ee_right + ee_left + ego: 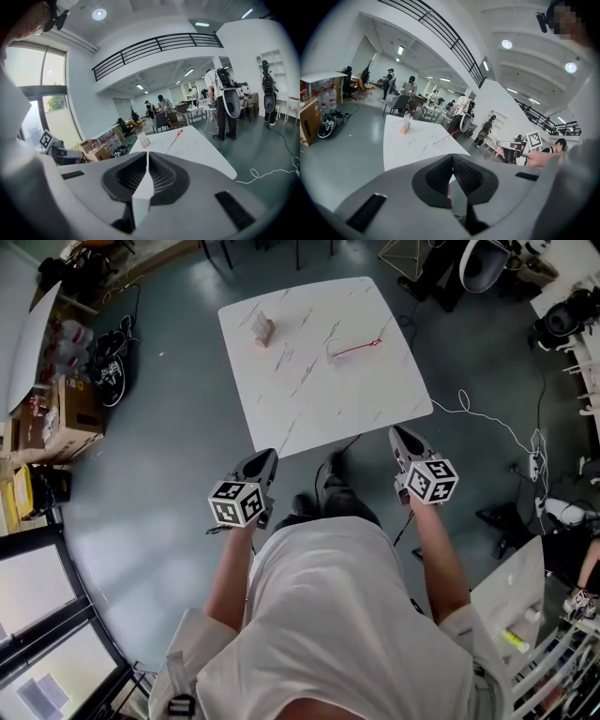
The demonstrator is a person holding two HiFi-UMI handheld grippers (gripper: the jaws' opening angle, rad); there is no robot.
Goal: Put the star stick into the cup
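Left gripper (266, 458): jaws clenched, pads pressed together, nothing between them, as the left gripper view (452, 160) confirms. Right gripper (397, 435): jaws likewise pressed shut and empty, as the right gripper view (147, 157) confirms. In the head view both grippers sit at mid-frame, just below the lower edge of the white marble-pattern table (281, 399), one towards each lower corner, over the grey floor (169, 465). Neither touches anything on the table. The star stick (356, 348), red and thin, lies flat on the upper right part of the tabletop, with its star end towards the right edge of the table. It is well apart from both grippers. A faint clear curved outline (331, 352) sits at the stick's left end; whether this is the cup cannot be determined. A small tan block holding a white card (262, 330) stands upright on the upper left part of the tabletop, apart from the stick. Cardboard boxes (75, 413) stand at the left edge of the frame. A white cable (487, 423) runs across the floor to the right of the table.
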